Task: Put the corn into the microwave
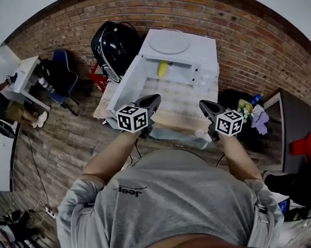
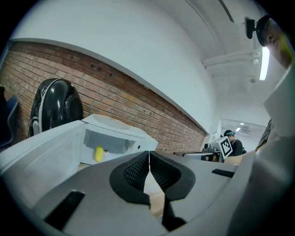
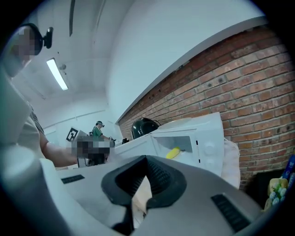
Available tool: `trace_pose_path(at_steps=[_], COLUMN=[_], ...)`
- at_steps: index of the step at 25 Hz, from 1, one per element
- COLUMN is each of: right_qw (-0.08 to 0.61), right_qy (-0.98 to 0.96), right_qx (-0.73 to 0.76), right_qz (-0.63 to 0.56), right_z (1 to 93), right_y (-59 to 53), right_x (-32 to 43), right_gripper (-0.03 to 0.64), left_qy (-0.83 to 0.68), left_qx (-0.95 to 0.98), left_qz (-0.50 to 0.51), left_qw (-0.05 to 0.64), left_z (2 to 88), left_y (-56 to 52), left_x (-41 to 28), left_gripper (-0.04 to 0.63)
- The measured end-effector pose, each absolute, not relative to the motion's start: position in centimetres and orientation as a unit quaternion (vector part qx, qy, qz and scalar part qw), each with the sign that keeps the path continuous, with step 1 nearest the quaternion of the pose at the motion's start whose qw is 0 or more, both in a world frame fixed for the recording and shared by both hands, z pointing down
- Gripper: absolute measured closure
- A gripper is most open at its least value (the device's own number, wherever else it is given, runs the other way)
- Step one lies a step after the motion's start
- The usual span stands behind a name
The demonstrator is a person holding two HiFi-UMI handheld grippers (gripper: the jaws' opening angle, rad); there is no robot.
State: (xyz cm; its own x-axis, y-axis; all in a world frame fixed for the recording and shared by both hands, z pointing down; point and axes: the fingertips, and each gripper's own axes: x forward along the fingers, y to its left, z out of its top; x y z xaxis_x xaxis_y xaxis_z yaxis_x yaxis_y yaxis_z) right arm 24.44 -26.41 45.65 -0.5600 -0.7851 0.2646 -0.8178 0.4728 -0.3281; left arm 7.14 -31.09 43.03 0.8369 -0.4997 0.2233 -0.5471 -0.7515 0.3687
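The yellow corn (image 1: pixel 163 69) lies inside the white microwave (image 1: pixel 193 48), whose door (image 1: pixel 124 89) stands swung open to the left. The left gripper view shows the corn (image 2: pixel 98 153) in the lit cavity past the door (image 2: pixel 41 152). From the right gripper view the corn (image 3: pixel 173 152) shows behind the microwave's (image 3: pixel 207 138) opening. My left gripper (image 1: pixel 153 99) and right gripper (image 1: pixel 202 105) hover side by side in front of the oven, well short of the corn. Both are shut with nothing between the pads, left gripper (image 2: pixel 149 154) and right gripper (image 3: pixel 146 159).
The microwave stands on a pale table (image 1: pixel 178 121) against a brick wall (image 1: pixel 254 46). A shiny black domed object (image 1: pixel 114 43) sits at its left, beside a blue chair (image 1: pixel 62 73) and a white desk (image 1: pixel 21 77). A cluttered shelf (image 1: pixel 252 115) is at the right.
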Motion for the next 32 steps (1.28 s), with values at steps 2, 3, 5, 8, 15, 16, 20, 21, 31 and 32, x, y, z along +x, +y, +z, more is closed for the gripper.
trace_pose_path(at_steps=[2, 3, 5, 8, 15, 16, 20, 21, 31, 32], right_qw=[0.032, 0.028, 0.016, -0.002, -0.020, -0.012, 0.012, 0.015, 0.018, 0.018], right_qy=[-0.851, -0.847, -0.838, -0.820, -0.791, -0.794, -0.815, -0.820, -0.859, -0.860], right_qx=[0.481, 0.490, 0.509, 0.540, 0.579, 0.574, 0.549, 0.544, 0.481, 0.478], right_qz=[0.206, 0.203, 0.197, 0.191, 0.199, 0.199, 0.185, 0.180, 0.175, 0.178], right_z=[44.9, 44.5, 43.6, 42.8, 41.9, 41.7, 40.4, 40.0, 39.0, 39.2], right_y=[-26.4, -26.4, -26.5, -26.2, -24.0, -23.6, -21.5, -20.9, -17.3, -17.3], right_x=[24.4, 24.3, 23.8, 23.0, 21.2, 21.1, 21.8, 22.3, 26.2, 26.2], right_gripper=[0.599, 0.600, 0.600, 0.600, 0.600, 0.600, 0.600, 0.600, 0.600, 0.600], left_qy=[-0.271, -0.265, -0.250, -0.221, -0.184, -0.187, -0.211, -0.217, -0.281, -0.280], left_qx=[0.939, 0.943, 0.950, 0.960, 0.966, 0.965, 0.961, 0.960, 0.940, 0.940], left_qz=[0.059, 0.061, 0.064, 0.070, 0.090, 0.089, 0.065, 0.060, 0.033, 0.035], left_qw=[0.201, 0.194, 0.177, 0.156, 0.158, 0.159, 0.165, 0.165, 0.193, 0.193], left_z=[41.8, 41.2, 40.1, 39.0, 39.4, 39.4, 38.3, 38.2, 38.3, 38.2], left_y=[-31.2, -31.2, -31.4, -31.6, -31.2, -31.0, -29.6, -29.0, -23.8, -23.5], left_x=[6.4, 5.9, 4.9, 3.4, 0.5, 0.5, 1.5, 1.8, 5.2, 5.4], left_gripper=[0.572, 0.572, 0.572, 0.572, 0.572, 0.572, 0.572, 0.572, 0.572, 0.572])
